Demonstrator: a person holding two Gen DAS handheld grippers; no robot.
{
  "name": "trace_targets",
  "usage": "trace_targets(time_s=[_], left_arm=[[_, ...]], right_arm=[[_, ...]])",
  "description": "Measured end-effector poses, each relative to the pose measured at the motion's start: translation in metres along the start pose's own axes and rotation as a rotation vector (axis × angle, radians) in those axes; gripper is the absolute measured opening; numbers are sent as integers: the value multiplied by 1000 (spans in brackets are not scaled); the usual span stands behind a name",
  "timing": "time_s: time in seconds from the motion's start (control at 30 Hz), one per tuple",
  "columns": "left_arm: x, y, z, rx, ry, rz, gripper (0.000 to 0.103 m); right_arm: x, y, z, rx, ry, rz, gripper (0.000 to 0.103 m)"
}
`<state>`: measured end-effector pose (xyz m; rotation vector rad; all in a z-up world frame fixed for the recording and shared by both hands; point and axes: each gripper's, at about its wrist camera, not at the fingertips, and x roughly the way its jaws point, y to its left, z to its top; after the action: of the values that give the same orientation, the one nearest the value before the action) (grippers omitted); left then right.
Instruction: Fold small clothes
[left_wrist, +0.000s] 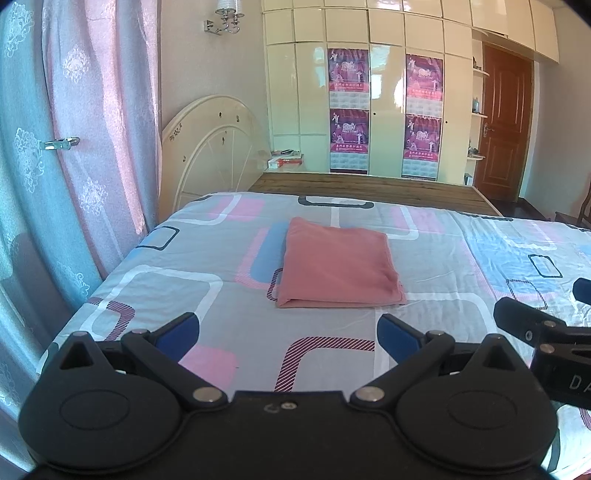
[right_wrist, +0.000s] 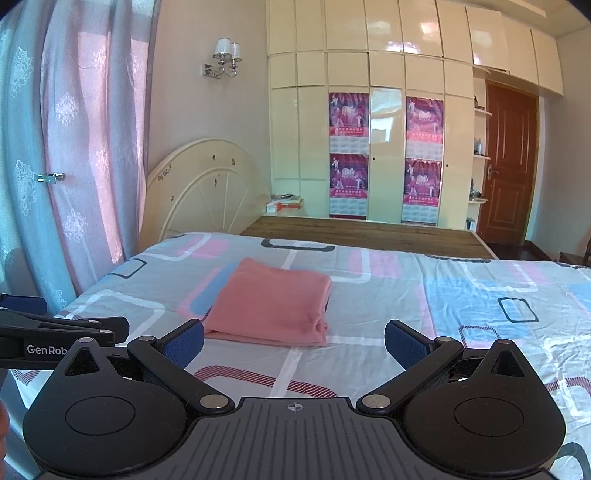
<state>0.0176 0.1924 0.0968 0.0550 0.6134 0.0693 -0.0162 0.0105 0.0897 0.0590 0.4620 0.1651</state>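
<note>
- On the bed (left_wrist: 192, 273), mid-sheet: pink garment (left_wrist: 338, 266) lies as a flat folded rectangle, layered edges facing the cameras.
- Left hand-held gripper (left_wrist: 288, 332): jaws spread wide, nothing held, short of the near edge.
- Right hand-held gripper (right_wrist: 293, 341): same, empty, just short of the near-right corner.
- Risk: pinching only the top layer would peel the fold apart; catching the sheet would drag everything.

Folded garment (left_wrist: 338, 267): plain salmon pink. Bedsheet (left_wrist: 207, 266): grey with pink, blue, white and navy rounded rectangles, some maroon-striped. Curtain (left_wrist: 99, 122): pink and teal, white floral motifs. Wardrobe (left_wrist: 388, 40): glossy cream; posters (left_wrist: 349, 70) magenta-purple. Door (left_wrist: 504, 122): reddish brown. Both tools, left (left_wrist: 288, 338) and right (right_wrist: 293, 343): black, blue pads.
</note>
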Motion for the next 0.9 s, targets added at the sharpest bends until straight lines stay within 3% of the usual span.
trace_targets(time_s=[0.9], left_arm=[[22,8,2,2,29,-9,102]], right_arm=[[18,0,1,4,27,0,103]])
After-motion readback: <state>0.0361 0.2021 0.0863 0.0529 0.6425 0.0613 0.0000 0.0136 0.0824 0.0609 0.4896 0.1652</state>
